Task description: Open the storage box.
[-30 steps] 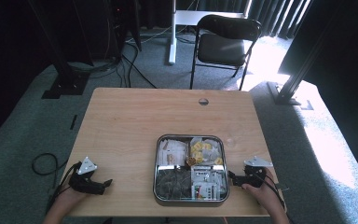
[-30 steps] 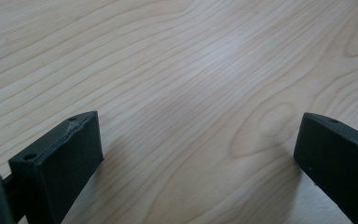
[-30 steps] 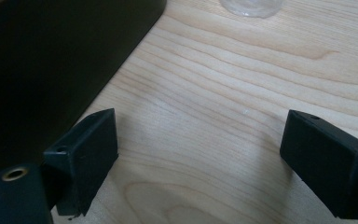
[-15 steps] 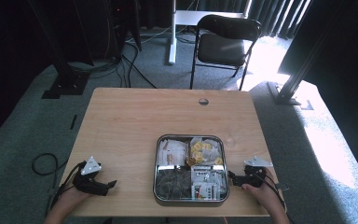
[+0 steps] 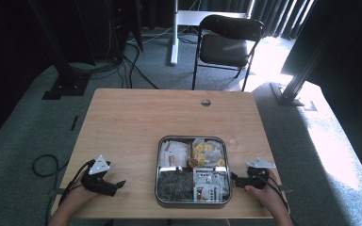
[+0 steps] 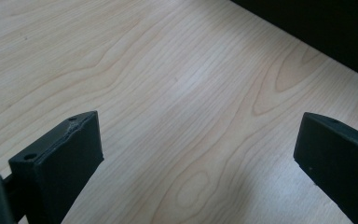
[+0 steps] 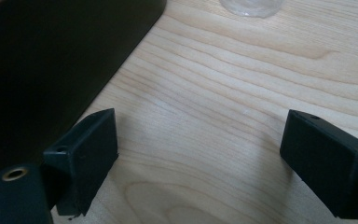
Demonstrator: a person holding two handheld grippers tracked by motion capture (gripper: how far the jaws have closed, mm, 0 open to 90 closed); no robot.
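A metal tray [image 5: 157,170] with four compartments sits near the table's front edge. It holds white packets [image 5: 173,151], yellow pieces [image 5: 207,151], dark contents [image 5: 174,183] and white-green packets [image 5: 209,181]. My left gripper [image 5: 119,184] rests low on the table, left of the tray and apart from it. Its jaws stand wide open over bare wood [image 6: 196,154]. Just right of the tray is my right gripper [image 5: 233,179], pointing at the tray's side. That gripper [image 7: 200,158] is open and holds nothing, with the dark tray wall [image 7: 51,60] at its left.
A clear round object [image 7: 251,7] lies on the wood beyond the right gripper, faint beside the tray [image 5: 232,142]. The table has a cable hole [image 5: 206,102] at its far edge. A black folding chair [image 5: 228,44] and dark stands are behind the table.
My left gripper has drifted a little to the right, toward the tray. The right gripper and the tray have stayed put.
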